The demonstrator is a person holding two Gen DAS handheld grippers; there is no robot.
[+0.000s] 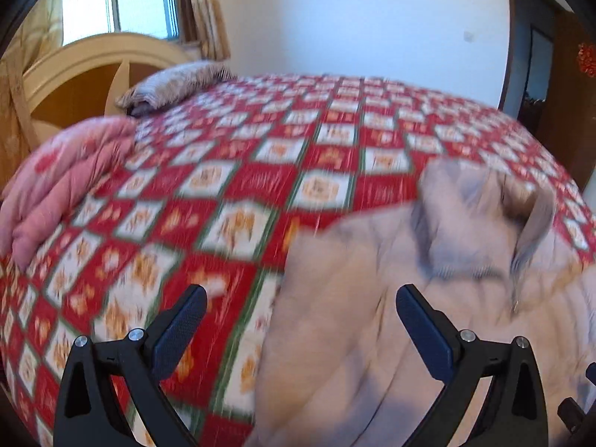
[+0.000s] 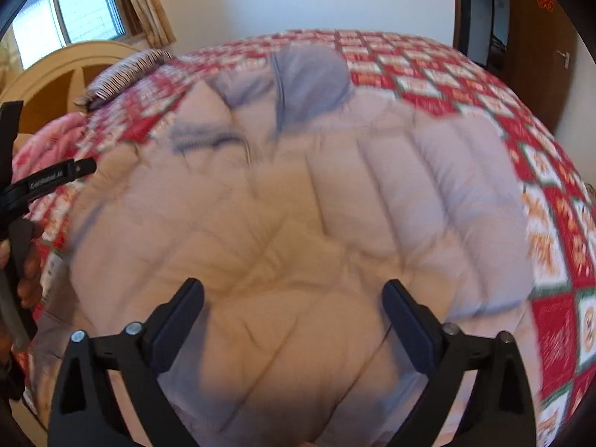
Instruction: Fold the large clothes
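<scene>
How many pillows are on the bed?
1 that I can see. The pillow lies at the head of the bed, beside the headboard. The folded pink quilt sits just in front of it. More may be hidden behind that.

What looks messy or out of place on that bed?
Only the pale puffy jacket: it lies rumpled on the red checked bedspread, its collar standing up and its quilting creased. Both pictures are blurred, so finer detail is unclear. The pink quilt by the headboard looks bunched. Nothing seems spilled or torn.
</scene>
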